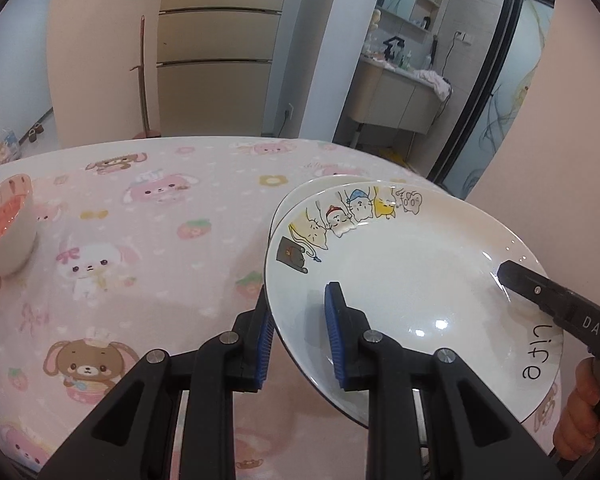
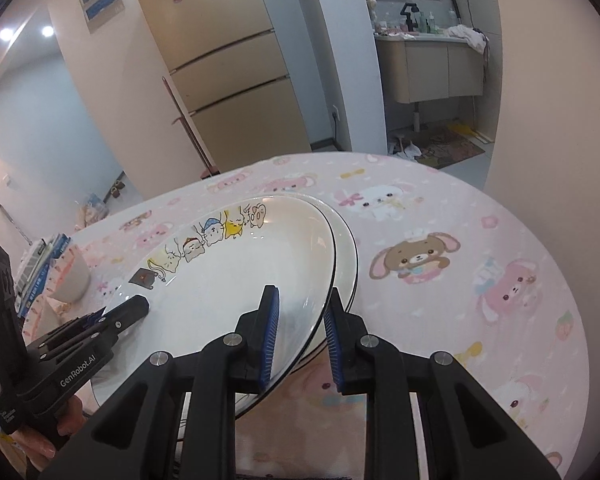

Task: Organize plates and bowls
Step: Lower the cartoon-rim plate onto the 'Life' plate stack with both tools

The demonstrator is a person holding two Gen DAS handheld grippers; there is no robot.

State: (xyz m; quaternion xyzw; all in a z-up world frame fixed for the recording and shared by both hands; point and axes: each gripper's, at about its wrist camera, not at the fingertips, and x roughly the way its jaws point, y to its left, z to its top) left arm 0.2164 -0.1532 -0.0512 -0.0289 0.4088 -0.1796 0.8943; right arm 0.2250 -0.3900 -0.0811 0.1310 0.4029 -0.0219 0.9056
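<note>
White china, cartoon cats on the rim: the top plate (image 1: pixel 412 280) sits tilted over a second plate (image 2: pixel 346 256) near the desk (image 1: pixel 148 216) edge. Left gripper (image 1: pixel 300 332) straddles its left rim, right gripper (image 2: pixel 300 334) the opposite rim, both spread, neither pinching. Plate lies between them; a squeeze from both sides looks next. Bowl (image 1: pixel 6 228) waits far left.

Two plates, the top plate (image 1: pixel 412 280) stacked on a lower plate (image 1: pixel 312 188) at right of frame, one bowl (image 1: pixel 8 232) at far left, two grippers, left (image 1: pixel 300 340) and right (image 2: pixel 300 336).
</note>
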